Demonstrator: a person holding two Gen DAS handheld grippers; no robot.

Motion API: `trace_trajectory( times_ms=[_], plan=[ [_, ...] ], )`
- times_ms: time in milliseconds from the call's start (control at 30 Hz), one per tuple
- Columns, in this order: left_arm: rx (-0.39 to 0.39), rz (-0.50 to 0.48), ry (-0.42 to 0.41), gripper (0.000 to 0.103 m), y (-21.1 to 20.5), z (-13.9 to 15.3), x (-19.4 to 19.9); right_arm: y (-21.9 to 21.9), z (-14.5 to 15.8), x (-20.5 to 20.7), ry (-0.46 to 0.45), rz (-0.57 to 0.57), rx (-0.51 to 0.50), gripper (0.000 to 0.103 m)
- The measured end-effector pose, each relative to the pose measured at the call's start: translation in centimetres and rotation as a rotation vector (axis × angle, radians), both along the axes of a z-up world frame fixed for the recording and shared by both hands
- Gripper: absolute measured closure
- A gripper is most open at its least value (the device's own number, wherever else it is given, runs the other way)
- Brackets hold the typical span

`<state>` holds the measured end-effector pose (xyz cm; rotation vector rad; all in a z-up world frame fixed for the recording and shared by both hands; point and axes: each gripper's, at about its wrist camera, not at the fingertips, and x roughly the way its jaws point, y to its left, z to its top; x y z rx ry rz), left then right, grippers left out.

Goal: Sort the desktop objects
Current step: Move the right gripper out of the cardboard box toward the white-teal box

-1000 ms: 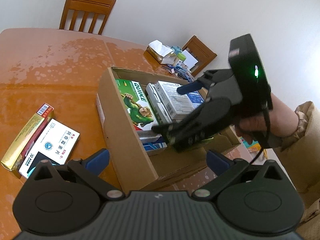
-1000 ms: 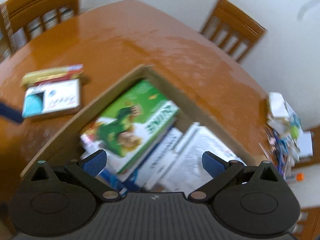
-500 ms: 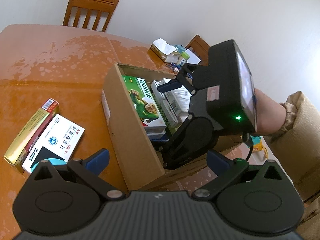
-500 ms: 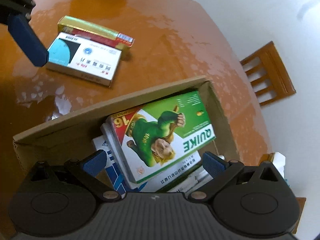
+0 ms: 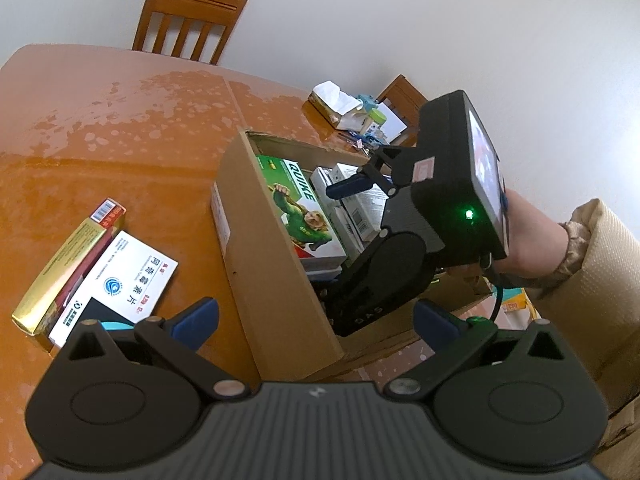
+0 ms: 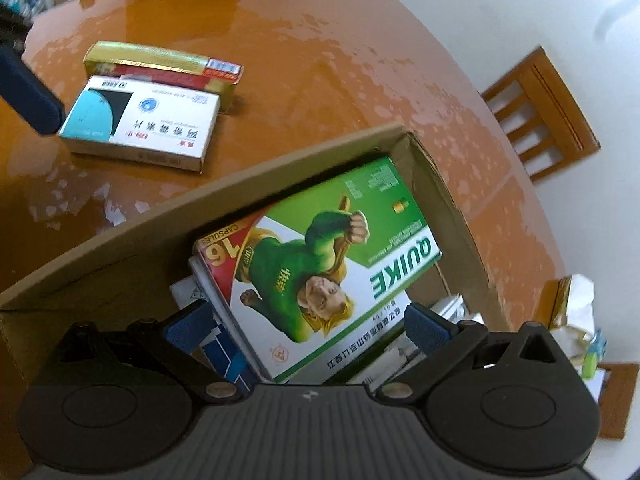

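Note:
An open cardboard box stands on the orange table, with a green QUIKE box lying on top of other medicine boxes inside. My right gripper hovers open over the green box, nothing between its fingers. On the table left of the cardboard box lie a white and teal medicine box and, beside it, a gold and red box. My left gripper stands open and empty in front of the cardboard box's near wall.
A hand and beige sleeve hold the right gripper. Tissues and small clutter sit at the table's far edge. Wooden chairs stand around the table. Bare tabletop lies beyond the loose boxes.
The right gripper has swung round over the cardboard box and now points down at the green box from closer in. The left gripper has hardly moved.

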<state>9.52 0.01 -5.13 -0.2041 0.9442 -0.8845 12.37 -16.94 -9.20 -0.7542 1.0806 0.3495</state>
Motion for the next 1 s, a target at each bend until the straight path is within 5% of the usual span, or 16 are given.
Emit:
trace_trajectory(
  times_ms=[600,867,1000],
  plan=[
    [0.005,-0.008,-0.018,0.000,-0.1,0.4,0.1,-1.1,2.5,-0.9,-0.020,-0.010,0.062,0.000],
    [0.040,0.057,-0.047,0.000,1.0,1.6,-1.2,-3.9,9.0,-3.5,-0.157,-0.125,0.214,0.000],
    [0.086,0.120,-0.060,0.000,1.9,2.0,-2.2,-5.6,10.4,-4.6,-0.117,-0.230,0.386,0.000]
  ],
)
